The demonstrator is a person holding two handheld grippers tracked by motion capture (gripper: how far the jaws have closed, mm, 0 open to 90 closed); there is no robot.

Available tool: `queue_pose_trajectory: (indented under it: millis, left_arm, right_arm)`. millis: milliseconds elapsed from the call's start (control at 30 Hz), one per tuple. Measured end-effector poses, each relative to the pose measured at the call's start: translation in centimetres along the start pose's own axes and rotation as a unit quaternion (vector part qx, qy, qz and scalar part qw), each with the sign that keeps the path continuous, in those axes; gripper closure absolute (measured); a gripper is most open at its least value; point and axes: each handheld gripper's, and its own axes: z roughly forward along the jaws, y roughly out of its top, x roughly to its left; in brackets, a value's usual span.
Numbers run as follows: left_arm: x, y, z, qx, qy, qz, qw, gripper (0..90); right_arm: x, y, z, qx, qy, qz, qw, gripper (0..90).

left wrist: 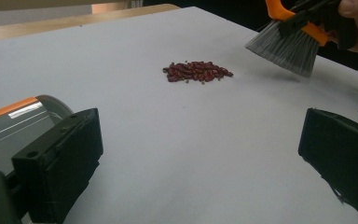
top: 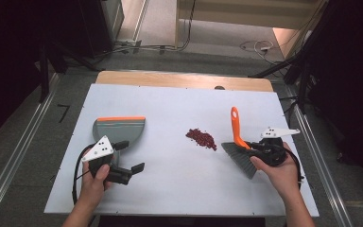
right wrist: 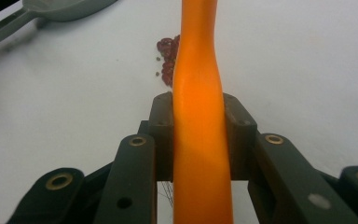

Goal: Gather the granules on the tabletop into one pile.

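Right gripper [top: 257, 152] jaws clamped on brush [right wrist: 199, 140] handle, beans [top: 201, 138] just beyond bristles, left gripper [left wrist: 200, 154] jaws wide apart, empty, beside dustpan [top: 118, 128]

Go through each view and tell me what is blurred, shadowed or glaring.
High view: the white table top is evenly lit, surroundings dark, and the small pile of red beans is sharp. Left gripper view: near jaws soft; a faint shadow lies under the grey bristles of the orange-handled brush; a glare streak crosses the grey dustpan with orange edge. Right gripper view: the brush handle looms large and soft.
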Motion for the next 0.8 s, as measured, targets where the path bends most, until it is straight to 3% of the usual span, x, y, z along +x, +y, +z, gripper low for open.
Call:
queue_pose_trajectory:
  millis: [400,800]
  left_arm:
    - [0.0,0.1,-0.1,-0.006,-0.001,0.002,1.0,0.4]
    - [0.1,0.1,-0.1,-0.003,0.0,0.005,1.0,0.4]
  right_arm:
    - [-1.1,-2.6,-1.9,-0.019,-0.012,0.029,0.9993,68.5]
    - [-1.9,-3.1,-2.4,-0.027,-0.019,0.045,0.9984,68.5]
